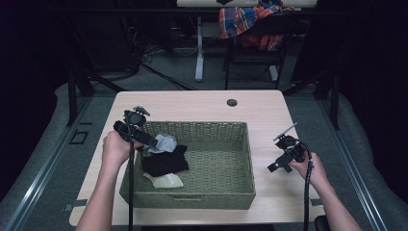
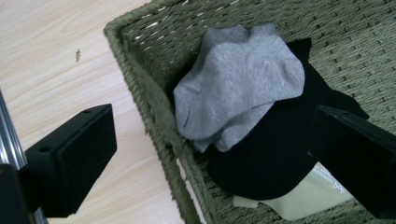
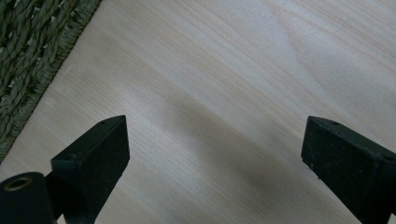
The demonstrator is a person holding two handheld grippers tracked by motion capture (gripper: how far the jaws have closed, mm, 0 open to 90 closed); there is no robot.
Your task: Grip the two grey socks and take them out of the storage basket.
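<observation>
I see a plaid cloth on a far chair. Wicker basket holds grey sock, black garment, cream piece. Left gripper straddles its rim, jaws apart; right gripper gapes over bare worktop.

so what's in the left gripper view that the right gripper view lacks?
Left gripper view alone: grey sock lying on a black sock, a cream one beneath, all inside the basket; jaws open, straddling its wall. Right gripper view alone: nothing extra, its open jaws over bare table. Shared: basket edge, wood tabletop.
</observation>
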